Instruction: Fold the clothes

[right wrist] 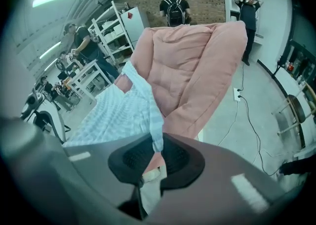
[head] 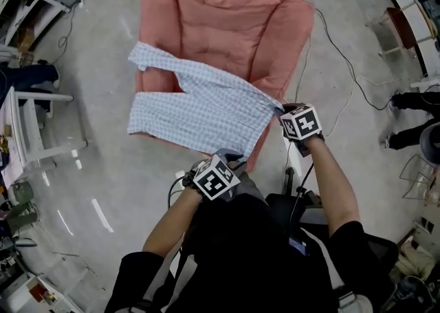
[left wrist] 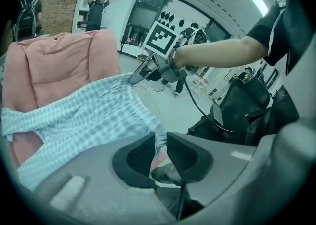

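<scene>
Light blue checked trousers (head: 199, 102) lie spread over a pink cushion (head: 227, 16) on the floor, legs pointing to the left. My left gripper (head: 232, 162) is shut on the near corner of the waistband. My right gripper (head: 283, 109) is shut on the other waistband corner, at the cushion's right edge. In the left gripper view the checked cloth (left wrist: 89, 115) runs into the pinch of the jaws (left wrist: 159, 150), and the right gripper (left wrist: 136, 78) grips the same hem farther off. In the right gripper view a fold of the cloth (right wrist: 123, 110) is clamped between the jaws (right wrist: 157, 152), with the cushion (right wrist: 192, 66) behind.
White furniture (head: 34, 126) stands at the left. Cables (head: 337, 43) trail over the concrete floor to the cushion's right, and a stool (head: 402, 26) stands at the far right. A black chair (left wrist: 237, 110) is close by me. People (right wrist: 174, 6) stand by shelves far off.
</scene>
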